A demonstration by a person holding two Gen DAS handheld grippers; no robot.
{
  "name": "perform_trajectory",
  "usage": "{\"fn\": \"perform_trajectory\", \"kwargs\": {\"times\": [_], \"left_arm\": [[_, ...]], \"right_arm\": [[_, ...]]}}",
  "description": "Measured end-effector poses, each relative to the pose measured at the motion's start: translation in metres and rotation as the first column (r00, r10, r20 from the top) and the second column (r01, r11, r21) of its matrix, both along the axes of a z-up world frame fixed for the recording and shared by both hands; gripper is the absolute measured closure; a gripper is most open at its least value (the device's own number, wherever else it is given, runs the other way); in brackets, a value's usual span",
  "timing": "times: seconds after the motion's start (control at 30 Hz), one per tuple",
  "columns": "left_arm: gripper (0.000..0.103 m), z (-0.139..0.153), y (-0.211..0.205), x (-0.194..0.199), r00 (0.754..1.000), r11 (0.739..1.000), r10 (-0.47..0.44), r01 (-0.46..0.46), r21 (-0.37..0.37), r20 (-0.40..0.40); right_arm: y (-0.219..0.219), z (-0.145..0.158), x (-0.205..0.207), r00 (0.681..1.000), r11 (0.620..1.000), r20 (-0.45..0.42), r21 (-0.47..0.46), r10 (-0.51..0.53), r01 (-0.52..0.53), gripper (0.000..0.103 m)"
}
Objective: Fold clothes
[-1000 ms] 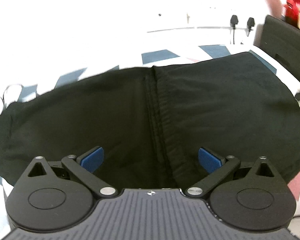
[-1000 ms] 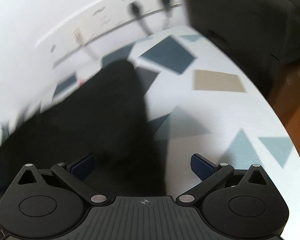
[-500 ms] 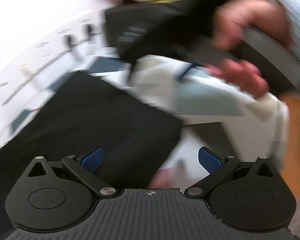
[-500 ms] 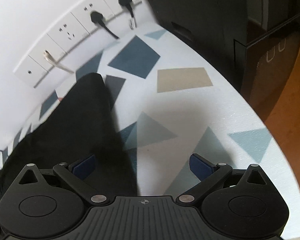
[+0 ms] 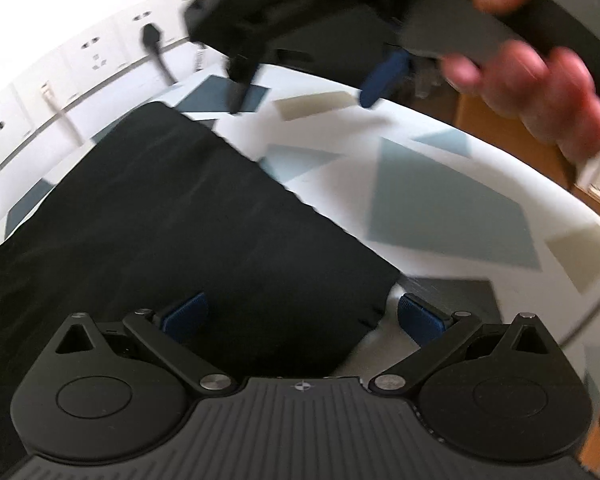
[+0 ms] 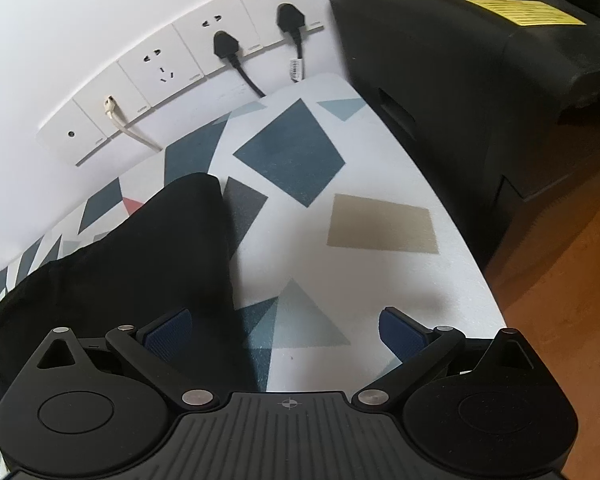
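A black garment [image 5: 172,232] lies flat on a white table [image 5: 440,168] printed with blue and tan shapes. My left gripper [image 5: 302,316] is open, low over the garment's near right corner, nothing between its blue pads. In the right wrist view the same black garment [image 6: 132,264] fills the left side, its right edge running toward me. My right gripper [image 6: 286,330] hovers open over that edge, left pad above cloth, right pad above bare table. In the left wrist view the right gripper [image 5: 312,56] shows blurred at the top, held by a hand [image 5: 540,76].
A row of wall sockets [image 6: 188,76] with two black plugs runs behind the table. A black cabinet or appliance [image 6: 480,80] stands against the table's right end. Beyond the table's right edge lies wooden floor [image 6: 572,272].
The left gripper has swung from the garment's middle to its right end and corner. The right gripper has steadied over the garment's right edge, tilting up slightly toward the wall. Both stay open.
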State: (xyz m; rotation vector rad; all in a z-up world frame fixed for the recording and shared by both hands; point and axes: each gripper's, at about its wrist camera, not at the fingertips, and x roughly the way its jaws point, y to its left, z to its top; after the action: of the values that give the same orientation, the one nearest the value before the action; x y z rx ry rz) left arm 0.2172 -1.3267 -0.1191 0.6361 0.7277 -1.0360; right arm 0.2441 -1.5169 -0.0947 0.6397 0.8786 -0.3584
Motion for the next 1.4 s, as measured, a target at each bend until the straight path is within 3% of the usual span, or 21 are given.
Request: {"fn": "perform_trajectory", "kwargs": {"times": [0.07,0.2,0.27,0.4,0.6,0.67,0.7,0.8,0.87,0.93,0.97,1.0,1.03,1.07,1.1,1.17,1.27,1.4], "left_arm": [[0.001,0.001,0.002,0.001,1.000,1.000,0.008,-0.008,-0.016,-0.006],[0.021,0.003,0.010,-0.004,1.000,0.999,-0.009,0.010,-0.044,0.013],[0.026,0.005,0.013,-0.005,1.000,0.999,-0.023,0.024,-0.044,0.021],[0.043,0.007,0.012,0.004,1.000,0.999,-0.013,0.014,-0.041,0.006],[0.049,0.008,0.016,0.009,1.000,0.998,0.010,-0.011,-0.064,-0.009],[0.054,0.010,0.019,0.012,1.000,0.997,0.021,-0.023,-0.074,-0.019],[0.061,0.010,0.021,0.014,0.999,0.996,0.031,-0.033,-0.081,-0.025],[0.071,0.014,0.028,0.022,0.995,0.990,0.068,-0.076,-0.116,-0.074],[0.072,0.016,0.034,0.028,0.988,0.983,0.095,-0.112,-0.146,-0.121],[0.073,0.018,0.037,0.030,0.982,0.976,0.113,-0.138,-0.166,-0.151],[0.073,0.019,0.039,0.031,0.979,0.973,0.122,-0.151,-0.175,-0.166],[0.074,0.020,0.040,0.031,0.978,0.972,0.122,-0.152,-0.179,-0.167],[0.074,0.020,0.041,0.031,0.979,0.971,0.121,-0.152,-0.182,-0.167],[0.075,0.023,0.043,0.031,0.979,0.970,0.121,-0.152,-0.189,-0.166],[0.075,0.026,0.045,0.031,0.979,0.969,0.121,-0.153,-0.195,-0.166],[0.076,0.035,0.050,0.033,0.978,0.963,0.124,-0.160,-0.217,-0.169],[0.077,0.056,0.064,0.041,0.974,0.941,0.143,-0.188,-0.282,-0.174],[0.078,0.088,0.096,0.059,0.955,0.876,0.181,-0.264,-0.403,-0.233]], "right_arm": [[-0.001,-0.005,0.005,1.000,1.000,0.001,-0.007,0.009,-0.009,0.005],[-0.009,-0.014,0.025,1.000,1.000,0.028,0.011,0.012,-0.012,0.008],[-0.012,-0.016,0.042,0.999,1.000,0.044,0.010,0.026,-0.026,0.010],[-0.008,-0.013,0.095,0.991,0.993,0.062,-0.019,0.120,-0.119,0.013],[0.006,-0.024,0.165,0.972,0.969,-0.051,-0.078,0.229,-0.233,0.021],[0.013,-0.021,0.176,0.957,0.952,-0.083,-0.108,0.277,-0.285,0.031],[0.015,-0.019,0.180,0.947,0.942,-0.097,-0.107,0.308,-0.317,0.046],[0.018,-0.013,0.187,0.929,0.927,-0.123,-0.099,0.348,-0.361,0.057],[0.016,-0.012,0.188,0.924,0.923,-0.124,-0.091,0.361,-0.373,0.058],[0.013,-0.013,0.188,0.927,0.927,-0.117,-0.084,0.356,-0.366,0.050],[0.012,-0.015,0.187,0.931,0.930,-0.116,-0.088,0.345,-0.356,0.040],[0.012,-0.018,0.186,0.935,0.934,-0.110,-0.093,0.336,-0.346,0.037],[0.013,-0.019,0.184,0.938,0.934,-0.096,-0.102,0.334,-0.343,0.038],[0.014,-0.019,0.182,0.939,0.934,-0.082,-0.106,0.334,-0.341,0.048],[0.015,-0.018,0.182,0.939,0.934,-0.068,-0.095,0.338,-0.343,0.065],[0.017,-0.014,0.181,0.939,0.937,-0.041,-0.073,0.340,-0.342,0.078],[0.016,0.006,0.183,0.948,0.948,0.025,-0.036,0.317,-0.316,0.084],[0.023,0.048,0.190,0.947,0.955,0.133,0.014,0.291,-0.296,0.086]]}}
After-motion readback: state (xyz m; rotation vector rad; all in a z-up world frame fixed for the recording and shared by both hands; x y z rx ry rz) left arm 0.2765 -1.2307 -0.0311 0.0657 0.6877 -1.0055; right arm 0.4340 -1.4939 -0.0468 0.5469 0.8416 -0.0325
